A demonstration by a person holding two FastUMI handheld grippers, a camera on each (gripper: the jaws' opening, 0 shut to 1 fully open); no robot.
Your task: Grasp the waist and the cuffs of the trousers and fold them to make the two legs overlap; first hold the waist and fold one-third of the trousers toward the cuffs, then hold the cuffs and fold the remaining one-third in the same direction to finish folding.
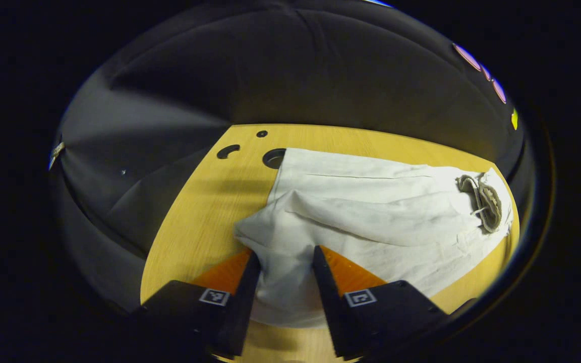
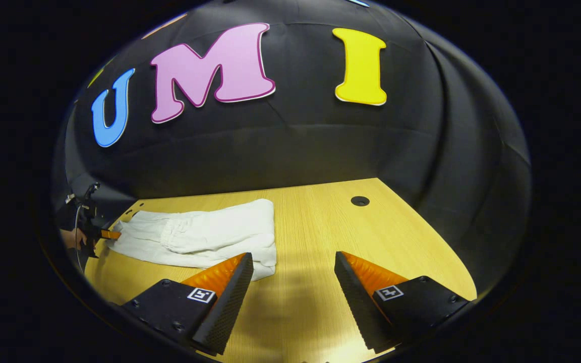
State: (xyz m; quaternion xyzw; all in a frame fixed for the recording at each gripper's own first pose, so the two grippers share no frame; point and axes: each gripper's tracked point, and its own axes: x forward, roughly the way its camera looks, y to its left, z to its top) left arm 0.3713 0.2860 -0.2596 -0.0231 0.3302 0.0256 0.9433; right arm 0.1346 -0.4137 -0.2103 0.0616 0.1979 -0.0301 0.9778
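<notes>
Left gripper view: left gripper (image 1: 286, 262) has its jaws clamped on a bunched end of the white cotton trousers (image 1: 371, 212), lifted a little off the light wooden table (image 1: 194, 217). Trousers lie folded lengthwise, drawstring waist (image 1: 482, 201) at the far end near the table's edge. Round holes (image 1: 273, 158) in the tabletop sit just beside the cloth. Right gripper view: right gripper (image 2: 293, 264) jaws wide apart, nothing between them, over bare wood just beside the trousers' near end; open table on the right.
</notes>
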